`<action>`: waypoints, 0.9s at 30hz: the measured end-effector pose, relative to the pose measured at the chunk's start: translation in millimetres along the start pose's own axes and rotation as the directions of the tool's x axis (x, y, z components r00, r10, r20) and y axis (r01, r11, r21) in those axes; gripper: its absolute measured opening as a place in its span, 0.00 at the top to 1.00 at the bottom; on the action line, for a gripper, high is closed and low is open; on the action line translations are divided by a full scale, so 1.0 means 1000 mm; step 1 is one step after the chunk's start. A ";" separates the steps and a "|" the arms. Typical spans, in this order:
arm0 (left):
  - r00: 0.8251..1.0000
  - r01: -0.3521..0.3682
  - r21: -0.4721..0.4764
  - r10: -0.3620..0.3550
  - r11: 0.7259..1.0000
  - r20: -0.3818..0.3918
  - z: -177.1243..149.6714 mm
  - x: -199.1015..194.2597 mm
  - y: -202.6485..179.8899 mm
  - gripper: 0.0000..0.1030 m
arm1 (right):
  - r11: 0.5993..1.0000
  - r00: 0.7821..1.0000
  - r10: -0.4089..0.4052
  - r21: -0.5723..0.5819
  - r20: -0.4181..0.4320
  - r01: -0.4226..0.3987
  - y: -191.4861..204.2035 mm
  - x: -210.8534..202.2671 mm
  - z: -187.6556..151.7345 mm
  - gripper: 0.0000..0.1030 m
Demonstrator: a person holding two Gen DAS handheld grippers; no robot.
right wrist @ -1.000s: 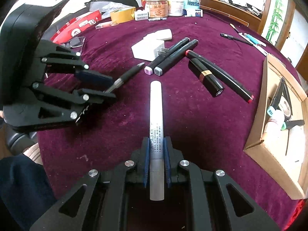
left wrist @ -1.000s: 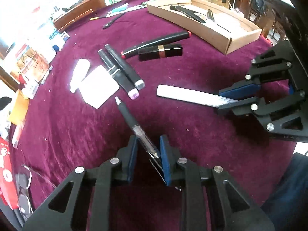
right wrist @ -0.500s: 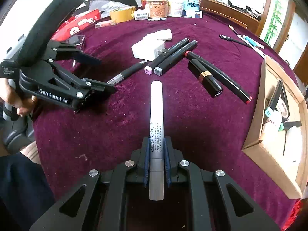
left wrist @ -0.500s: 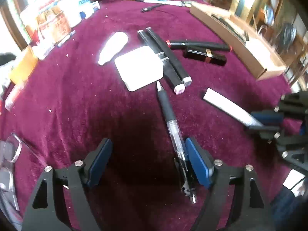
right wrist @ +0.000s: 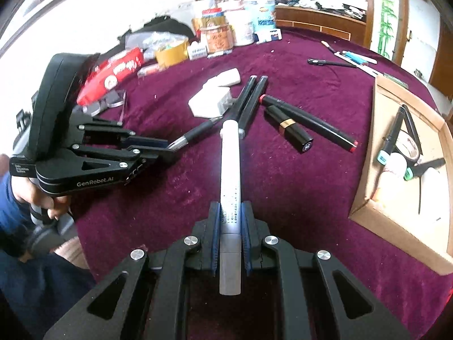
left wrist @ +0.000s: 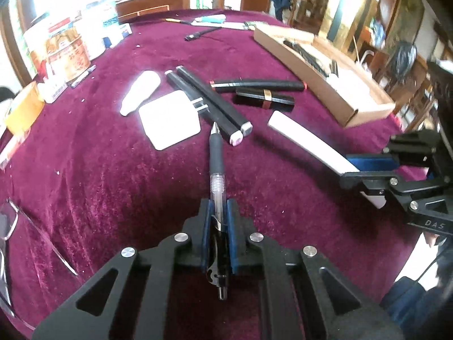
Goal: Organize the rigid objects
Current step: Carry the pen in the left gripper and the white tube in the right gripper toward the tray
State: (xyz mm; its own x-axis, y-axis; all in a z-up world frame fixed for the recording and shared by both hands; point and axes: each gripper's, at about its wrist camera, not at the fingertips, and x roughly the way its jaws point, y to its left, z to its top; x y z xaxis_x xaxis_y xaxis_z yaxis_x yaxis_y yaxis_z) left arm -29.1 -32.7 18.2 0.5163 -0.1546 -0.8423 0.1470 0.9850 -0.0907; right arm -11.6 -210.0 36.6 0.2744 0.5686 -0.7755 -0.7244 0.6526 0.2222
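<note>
From your left wrist camera, your left gripper (left wrist: 217,215) is clamped on the clear barrel of the black gel pen (left wrist: 215,153), its tip pointing toward the white square adapter (left wrist: 170,119) and the two black markers (left wrist: 211,104) on the maroon tablecloth (left wrist: 99,170). From your right wrist camera, your right gripper (right wrist: 230,218) is clamped on the white tube (right wrist: 230,170), raised above the cloth, with the open cardboard box (right wrist: 365,209) at the right, already holding a few pens.

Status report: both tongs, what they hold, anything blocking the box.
Left tongs shut on black pen. Right tongs shut on white marker. Cardboard box open; no obstruction seen.
</note>
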 end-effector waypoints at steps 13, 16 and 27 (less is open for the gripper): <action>0.978 0.158 -0.058 -0.148 0.986 0.146 0.039 -0.039 -0.032 0.92 | 0.977 0.983 0.002 0.207 0.181 -0.040 -0.054 -0.051 -0.002 0.88; 0.970 0.198 -0.043 -0.189 0.979 0.151 0.053 -0.038 -0.050 0.92 | 0.967 0.976 -0.012 0.251 0.218 -0.044 -0.067 -0.062 -0.002 0.88; 0.931 0.340 0.017 -0.339 0.940 0.136 0.119 0.000 -0.125 0.92 | 0.887 0.929 -0.194 0.462 0.316 0.028 -0.153 -0.102 0.026 0.88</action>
State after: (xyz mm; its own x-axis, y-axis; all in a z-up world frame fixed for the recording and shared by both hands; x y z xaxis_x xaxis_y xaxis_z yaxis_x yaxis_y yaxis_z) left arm 53.1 -165.2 93.1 0.5452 -0.4885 -0.6813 0.3281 0.8722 -0.3629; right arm 87.3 -354.9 97.3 0.5955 0.5599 -0.5762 -0.3426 0.8257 0.4483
